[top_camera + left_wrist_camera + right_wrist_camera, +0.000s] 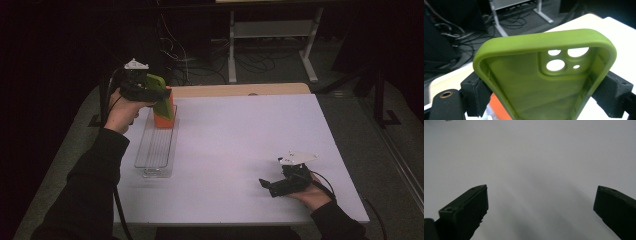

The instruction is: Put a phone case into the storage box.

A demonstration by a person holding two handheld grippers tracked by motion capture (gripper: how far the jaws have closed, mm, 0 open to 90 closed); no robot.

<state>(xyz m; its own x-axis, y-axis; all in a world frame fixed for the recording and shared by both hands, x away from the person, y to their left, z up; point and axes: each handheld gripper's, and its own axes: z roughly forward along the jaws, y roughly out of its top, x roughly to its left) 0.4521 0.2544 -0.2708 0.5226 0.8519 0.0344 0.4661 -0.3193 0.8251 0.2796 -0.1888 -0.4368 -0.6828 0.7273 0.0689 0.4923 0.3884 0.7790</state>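
Item: green phone case (544, 82), being carried in the left hand-held gripper (150, 92) at upper left of the high view.

Detail: jaws are clamping the case across its two long edges, above the far end of the clear tray (156, 145), where an orange case (163, 114) is standing. Long axis is tilting up and away from the gripper; camera-cutout end leading, open inside facing the gripper camera. Right hand-held gripper (266, 185) is resting at lower right on the white tabletop (240, 140), jaws apart, nothing between them. Risk: the soft walls may be flexing under the squeeze, so the case could twist or slip out, or knock the orange case on descent.
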